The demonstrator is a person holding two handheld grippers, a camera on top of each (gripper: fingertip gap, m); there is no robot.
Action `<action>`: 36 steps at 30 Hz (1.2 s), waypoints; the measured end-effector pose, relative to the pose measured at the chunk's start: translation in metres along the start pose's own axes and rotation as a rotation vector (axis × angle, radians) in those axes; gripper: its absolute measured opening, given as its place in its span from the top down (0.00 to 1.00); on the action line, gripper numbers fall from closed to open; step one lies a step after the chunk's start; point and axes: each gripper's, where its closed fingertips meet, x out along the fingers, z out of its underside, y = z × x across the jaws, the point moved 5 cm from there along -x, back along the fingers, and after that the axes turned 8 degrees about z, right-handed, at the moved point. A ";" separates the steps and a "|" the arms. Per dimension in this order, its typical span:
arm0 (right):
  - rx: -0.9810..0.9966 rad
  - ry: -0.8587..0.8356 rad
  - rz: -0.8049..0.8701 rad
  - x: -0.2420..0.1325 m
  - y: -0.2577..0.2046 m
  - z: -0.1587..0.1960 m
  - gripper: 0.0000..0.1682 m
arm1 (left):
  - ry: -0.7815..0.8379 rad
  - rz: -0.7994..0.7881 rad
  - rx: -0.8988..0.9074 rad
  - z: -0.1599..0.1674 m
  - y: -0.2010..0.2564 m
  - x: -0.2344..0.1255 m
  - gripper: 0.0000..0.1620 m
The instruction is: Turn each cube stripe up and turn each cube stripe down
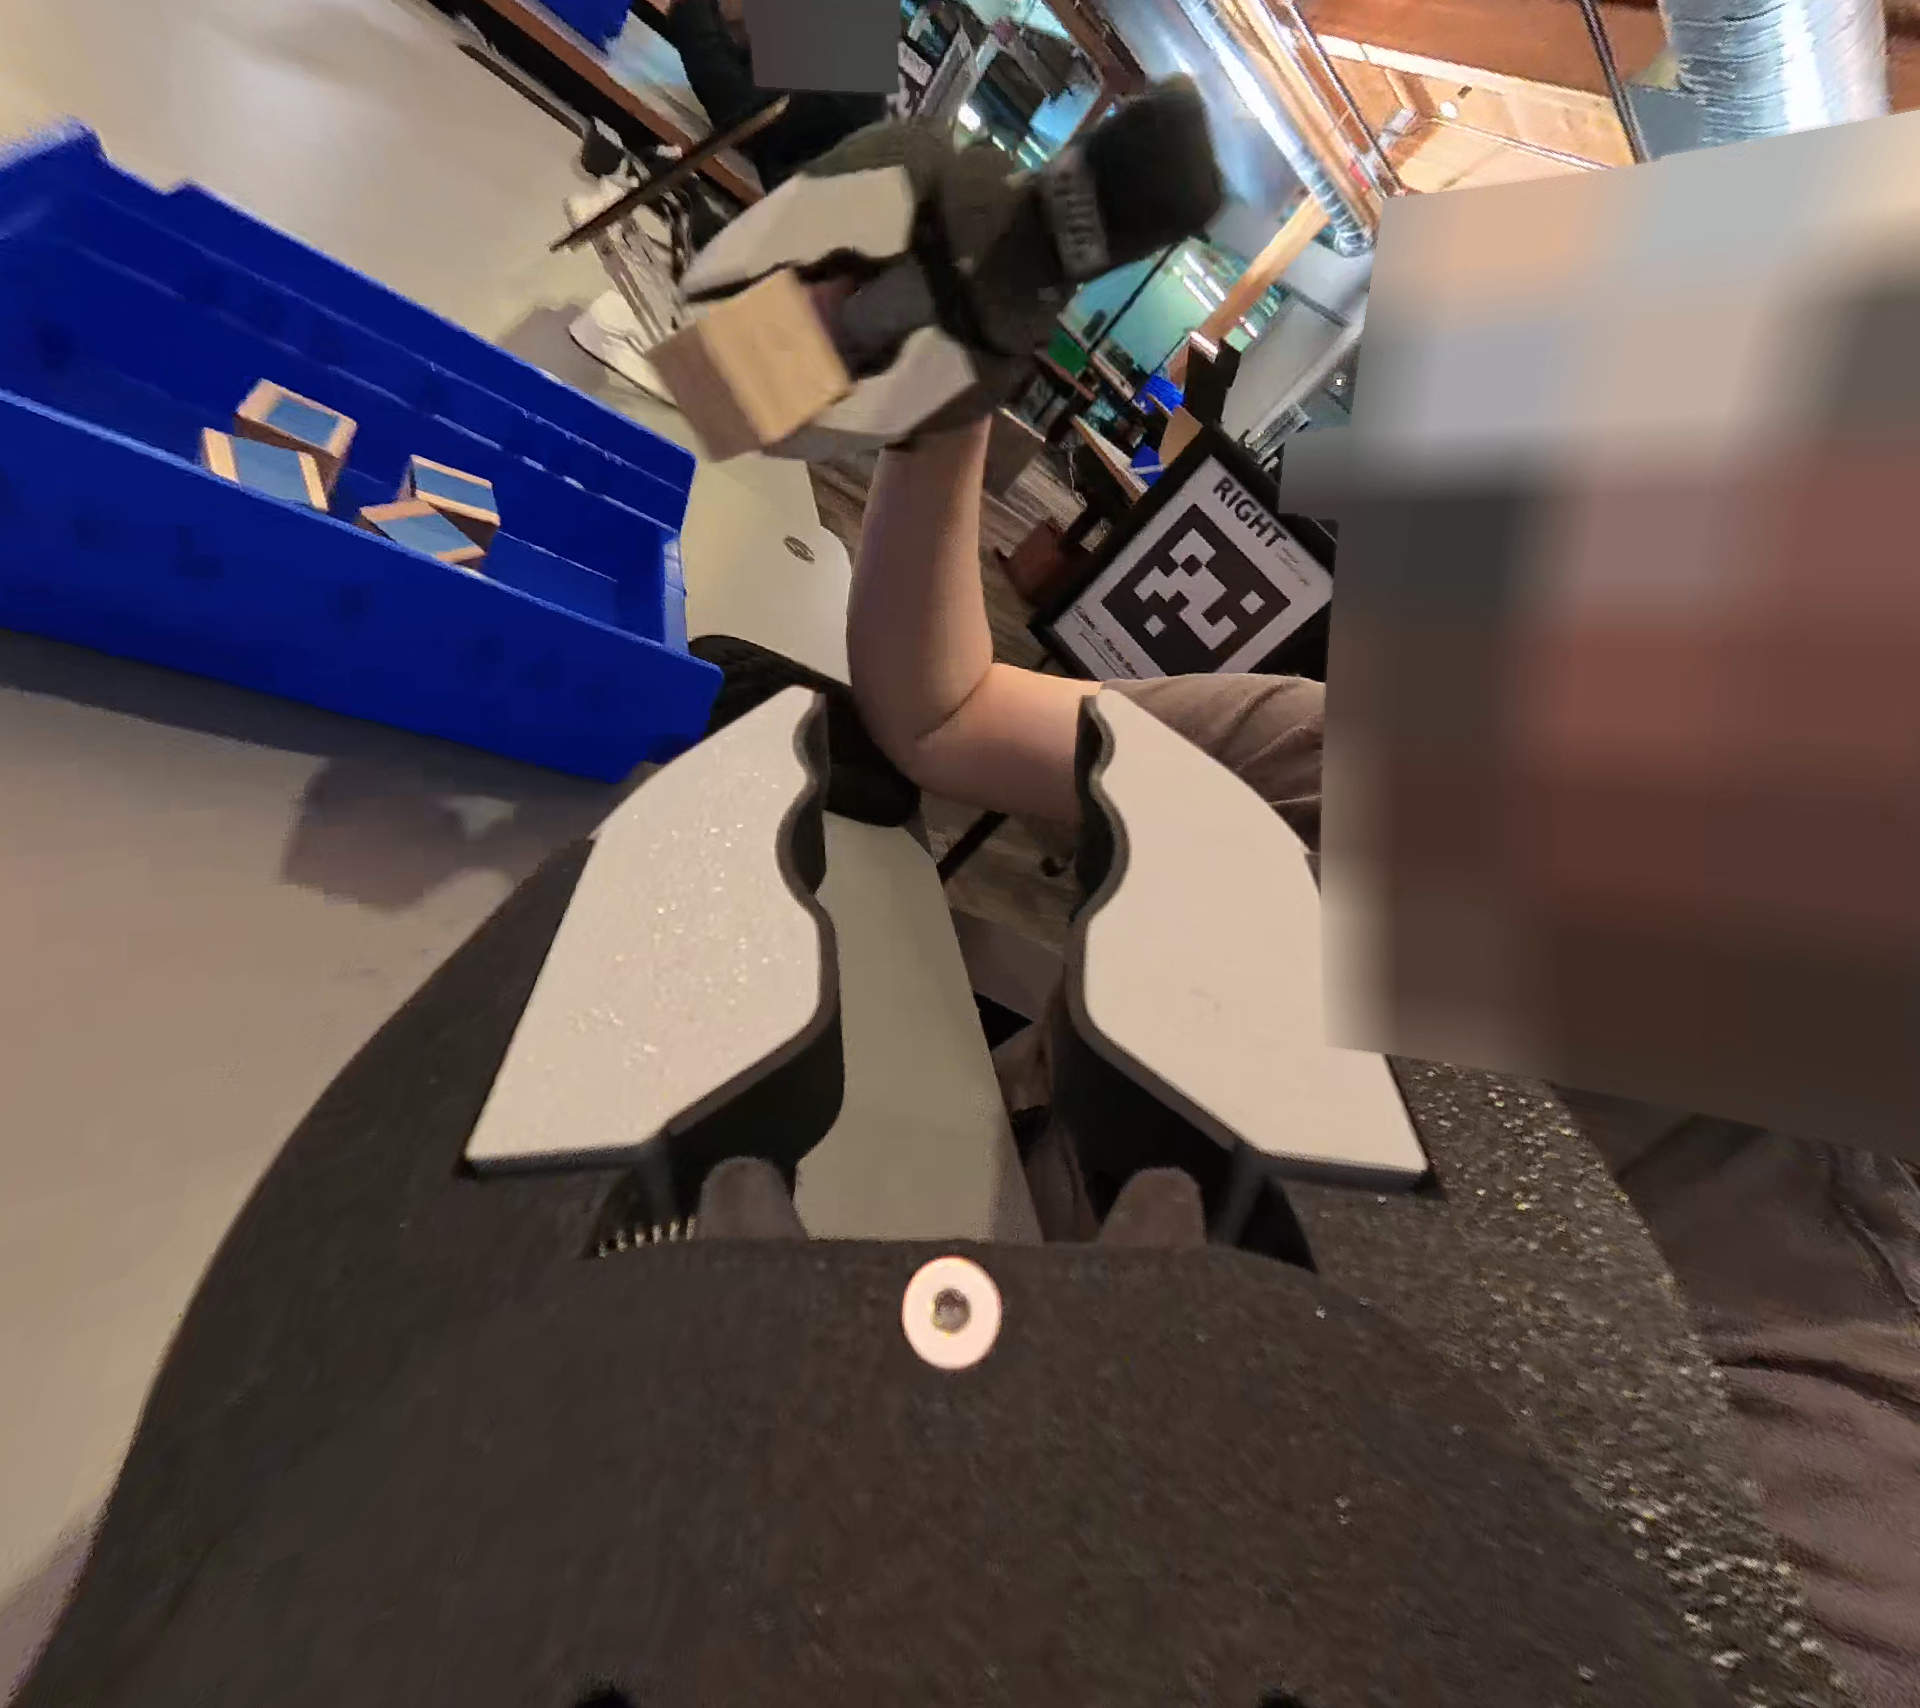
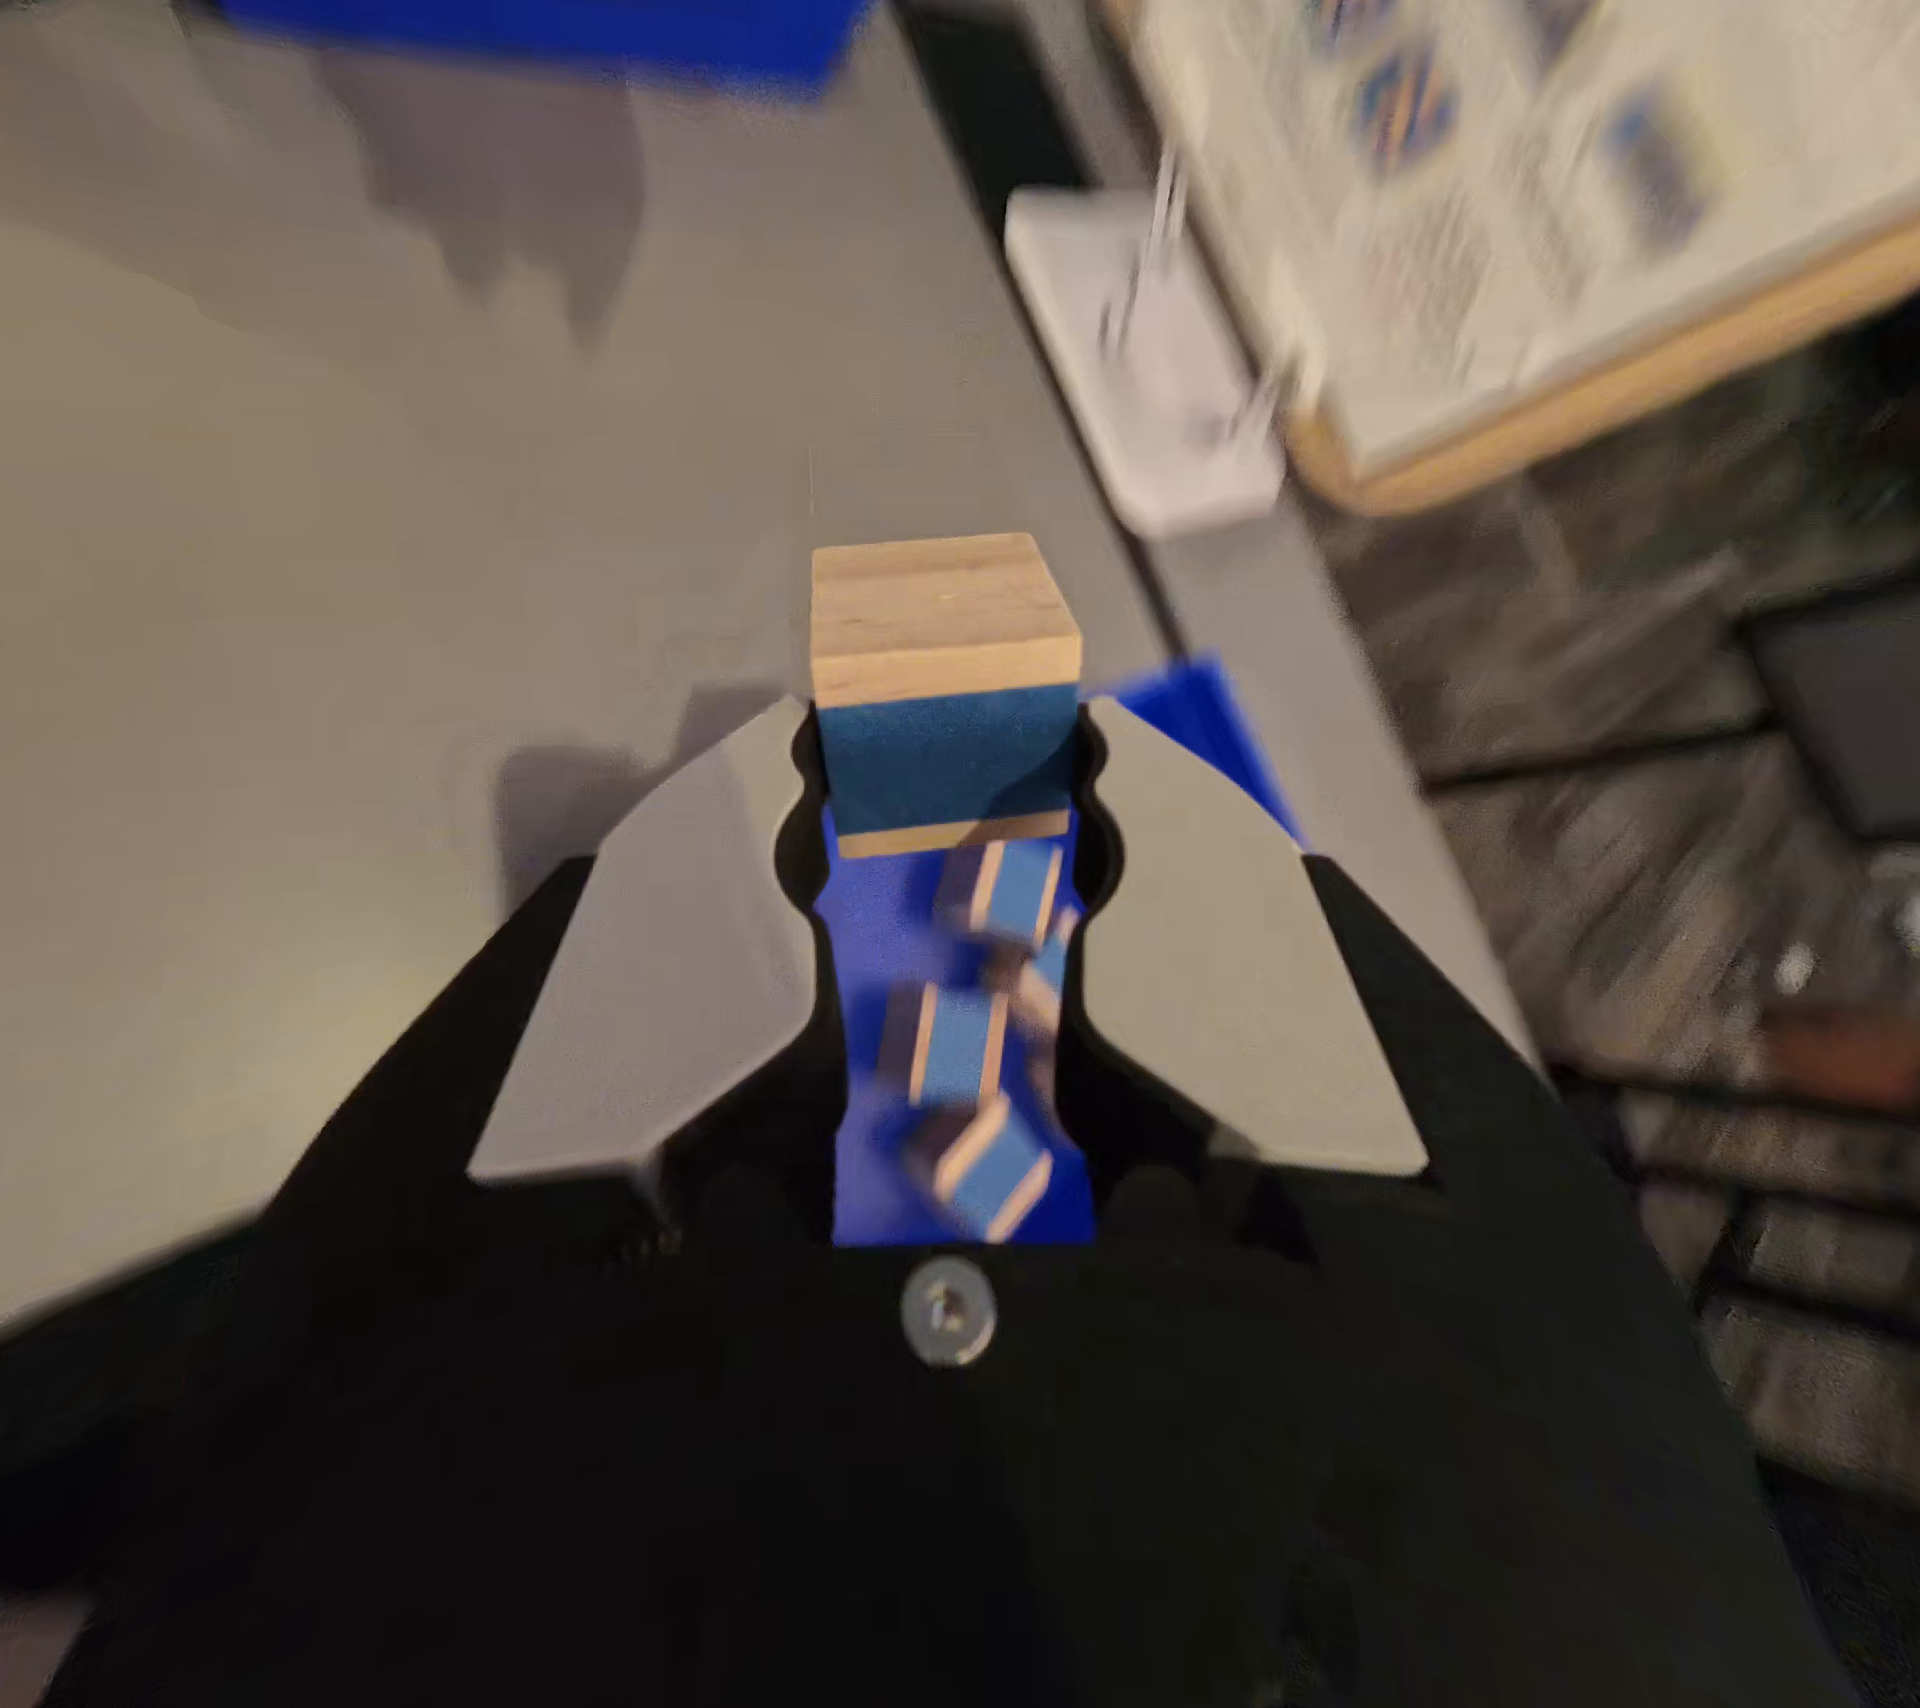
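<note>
Left gripper: grey two-finger left gripper (image 1: 951,775) nearest the left wrist camera, fingers spread apart with nothing between them, hanging over the near edge of the pale grey table (image 1: 208,983).

Right gripper: grey two-finger right gripper (image 2: 945,759) clamped on a small wooden cube with a blue stripe (image 2: 943,692), held in the air by its two side faces at the fingertips.

Key relation: the cube sits beyond and above the left gripper, slightly left of its centre line, so the right hand alone has it; its striped face looks back toward the right wrist camera, with a plain wood face above. I judge a wrist roll is needed before setting it down, which way I cannot say.

Held cube, far side: from the left wrist view the same cube (image 1: 753,375) shows only bare wood.

Container: blue plastic bin with ridged compartments (image 1: 343,630), on the table to the far left, directly under the right gripper.

Contents: four more striped wooden cubes (image 1: 296,427) lie loosely together in one compartment, blue faces up, some tilted.

Background: blurred board with a wooden rim (image 2: 1558,100), far right.
</note>
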 end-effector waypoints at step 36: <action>0.367 -0.452 0.253 0.038 0.083 0.149 0.71 | 0.123 -1.328 0.346 0.002 0.065 -0.197 0.79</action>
